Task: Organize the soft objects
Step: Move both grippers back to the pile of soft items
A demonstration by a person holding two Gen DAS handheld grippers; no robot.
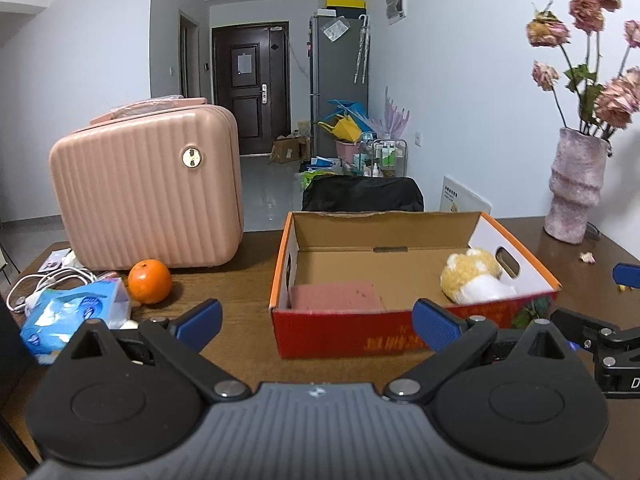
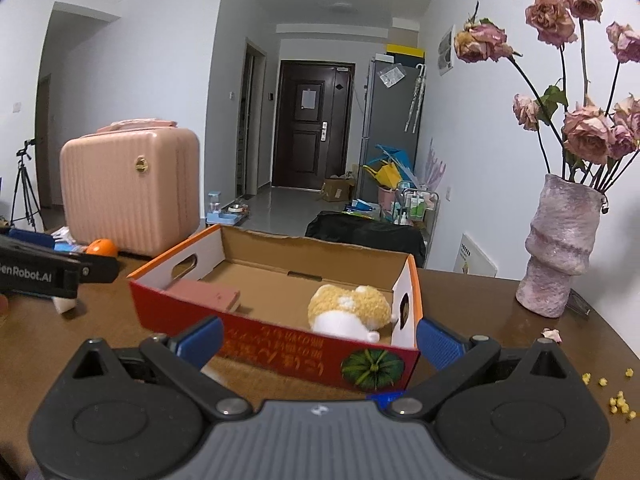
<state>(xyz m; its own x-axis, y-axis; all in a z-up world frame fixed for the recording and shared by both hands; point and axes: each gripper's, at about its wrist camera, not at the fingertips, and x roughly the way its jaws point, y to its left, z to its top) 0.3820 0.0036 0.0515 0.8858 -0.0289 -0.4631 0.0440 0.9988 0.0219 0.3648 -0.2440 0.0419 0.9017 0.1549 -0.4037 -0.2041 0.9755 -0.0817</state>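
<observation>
An open red cardboard box sits on the brown table. Inside it a yellow-and-white plush toy lies at the right end and a pink sponge-like block at the left end. My left gripper is open and empty in front of the box. My right gripper is open and empty at the box's near right corner. A blue tissue pack lies left of the box. Each gripper shows at the edge of the other's view.
A pink ribbed case stands at the back left with an orange before it. White cables lie at the far left. A pink vase of dried roses stands back right. Yellow crumbs lie on the table.
</observation>
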